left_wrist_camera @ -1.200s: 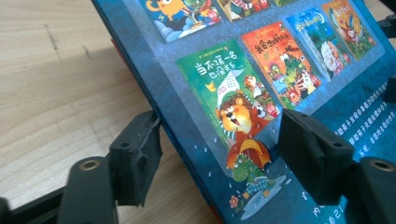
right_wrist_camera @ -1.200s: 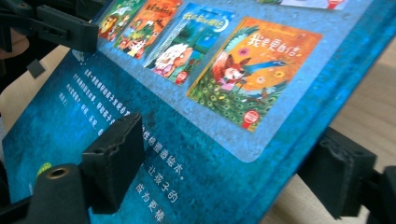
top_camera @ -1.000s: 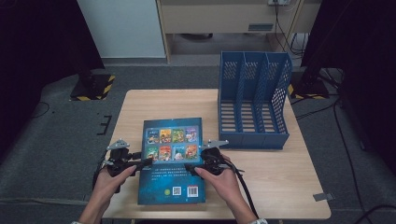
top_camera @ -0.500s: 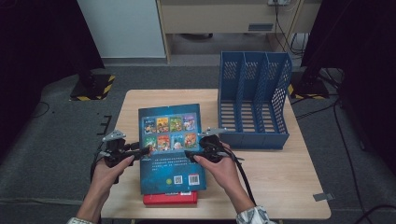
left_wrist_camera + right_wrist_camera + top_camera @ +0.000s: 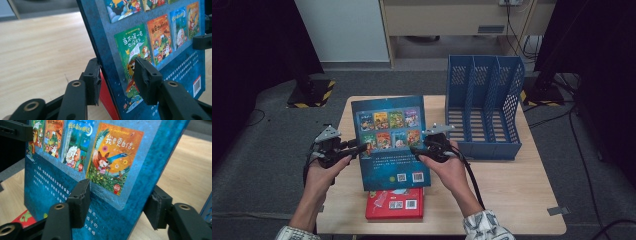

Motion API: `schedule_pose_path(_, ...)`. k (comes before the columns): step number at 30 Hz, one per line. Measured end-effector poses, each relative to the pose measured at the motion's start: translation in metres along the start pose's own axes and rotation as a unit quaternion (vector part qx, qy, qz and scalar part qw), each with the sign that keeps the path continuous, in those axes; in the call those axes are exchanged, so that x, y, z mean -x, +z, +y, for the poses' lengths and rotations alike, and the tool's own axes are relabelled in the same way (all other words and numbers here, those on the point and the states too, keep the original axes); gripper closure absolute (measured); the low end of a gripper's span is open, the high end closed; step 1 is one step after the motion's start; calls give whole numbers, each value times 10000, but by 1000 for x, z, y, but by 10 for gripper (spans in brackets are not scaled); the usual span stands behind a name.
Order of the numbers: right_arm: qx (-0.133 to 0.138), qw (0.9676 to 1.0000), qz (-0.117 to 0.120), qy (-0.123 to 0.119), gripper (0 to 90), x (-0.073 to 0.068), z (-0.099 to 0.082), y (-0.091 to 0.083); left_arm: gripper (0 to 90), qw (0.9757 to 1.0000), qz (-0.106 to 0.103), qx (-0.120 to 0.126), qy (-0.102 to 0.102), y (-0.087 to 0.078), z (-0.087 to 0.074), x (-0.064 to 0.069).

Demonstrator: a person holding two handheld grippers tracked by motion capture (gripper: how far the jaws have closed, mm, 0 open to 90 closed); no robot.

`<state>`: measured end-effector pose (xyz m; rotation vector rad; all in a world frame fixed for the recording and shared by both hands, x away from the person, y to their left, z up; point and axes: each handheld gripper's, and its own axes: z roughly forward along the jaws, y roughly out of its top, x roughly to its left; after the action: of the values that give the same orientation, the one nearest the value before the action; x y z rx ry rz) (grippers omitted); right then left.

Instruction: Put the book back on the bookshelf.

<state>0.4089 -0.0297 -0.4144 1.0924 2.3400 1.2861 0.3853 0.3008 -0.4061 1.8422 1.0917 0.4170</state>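
A blue picture book (image 5: 389, 140) is off the table, its back cover tilted up toward me. My left gripper (image 5: 361, 148) holds its left edge and my right gripper (image 5: 414, 150) its right edge. In the left gripper view the jaws (image 5: 119, 82) have just been closing, with the blue book (image 5: 155, 37) between the pads. In the right gripper view the jaws (image 5: 118, 205) have also just been closing, one pad on the cover (image 5: 75, 157) and one behind it. A red book (image 5: 394, 202) lies flat under the raised one.
A blue three-slot file holder (image 5: 482, 105) stands at the back right of the wooden table (image 5: 512, 190). Grey carpet surrounds the table, with cables on the floor to the right.
Both hands have risen with the blue book and its top edge has tipped up. The red book under it has come into sight.
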Motion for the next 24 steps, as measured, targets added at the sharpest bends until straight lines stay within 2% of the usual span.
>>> schedule_pose_path(2,60,10000,-55,-38,448,0,2,0,578,10000,15,20,-1,0,1,0)
schedule_pose_path(7,164,9995,-233,-142,473,-2,10,-3,595,9994,229,212,159,-2,10,3)
schedule_pose_path(11,356,9981,-359,-353,509,-2,16,-6,611,9982,357,408,264,-4,18,4)
schedule_pose_path(14,378,9974,-450,-407,516,-2,19,-7,610,9976,417,424,356,-4,23,5)
schedule_pose_path(18,442,9966,-521,-461,528,-1,21,-8,606,9966,470,491,459,-5,26,6)
schedule_pose_path(24,466,9966,-477,-493,559,-4,22,-11,583,9969,411,525,418,-4,25,3)
